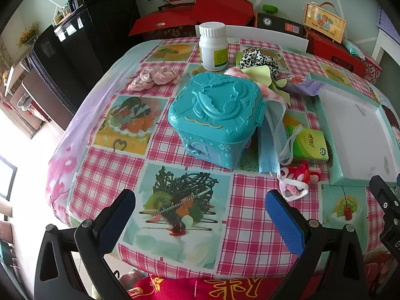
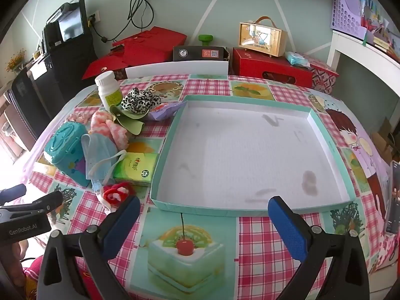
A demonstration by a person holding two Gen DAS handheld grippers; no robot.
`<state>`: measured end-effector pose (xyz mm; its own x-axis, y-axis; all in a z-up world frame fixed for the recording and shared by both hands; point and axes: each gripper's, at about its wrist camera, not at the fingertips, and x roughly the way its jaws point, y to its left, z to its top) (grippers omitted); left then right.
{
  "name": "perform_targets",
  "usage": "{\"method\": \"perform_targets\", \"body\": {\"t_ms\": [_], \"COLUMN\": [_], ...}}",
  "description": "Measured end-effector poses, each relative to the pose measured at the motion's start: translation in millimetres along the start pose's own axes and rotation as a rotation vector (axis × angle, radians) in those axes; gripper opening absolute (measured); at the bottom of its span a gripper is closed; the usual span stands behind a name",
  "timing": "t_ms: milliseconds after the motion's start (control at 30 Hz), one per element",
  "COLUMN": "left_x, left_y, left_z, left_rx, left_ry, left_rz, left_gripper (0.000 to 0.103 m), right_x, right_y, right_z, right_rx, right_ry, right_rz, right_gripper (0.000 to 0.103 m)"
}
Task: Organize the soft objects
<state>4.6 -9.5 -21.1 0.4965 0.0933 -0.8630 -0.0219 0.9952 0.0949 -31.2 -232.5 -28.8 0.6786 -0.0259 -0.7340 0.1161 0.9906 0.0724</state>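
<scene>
A shallow teal-rimmed tray with a white bottom lies on the table, also seen in the left wrist view. Left of it lie soft things: a blue face mask, a pink knitted piece, a leopard-print scrunchie, a green cloth, a red-and-white yarn piece and a pink frilly piece. My left gripper is open and empty above the near table edge. My right gripper is open and empty, just before the tray's near rim.
A teal plastic box with a lid stands mid-table. A white pill bottle, a green tissue pack and a purple packet lie among the soft things. Red boxes and a white chair back stand behind the table.
</scene>
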Motion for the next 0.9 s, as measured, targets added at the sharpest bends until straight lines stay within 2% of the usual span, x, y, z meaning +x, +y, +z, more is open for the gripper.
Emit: {"method": "perform_targets", "body": {"t_ms": [900], "left_x": [5.2], "left_y": [2.1], "left_z": [0.1], "left_rx": [-0.022], "left_ry": [0.027], "left_rz": [-0.015], "left_gripper": [0.103], "right_x": [1.5], "right_y": [1.7], "right_z": [-0.6], "right_rx": [-0.001], "right_ry": [0.002], "right_rz": [0.0], "right_gripper": [0.103]}}
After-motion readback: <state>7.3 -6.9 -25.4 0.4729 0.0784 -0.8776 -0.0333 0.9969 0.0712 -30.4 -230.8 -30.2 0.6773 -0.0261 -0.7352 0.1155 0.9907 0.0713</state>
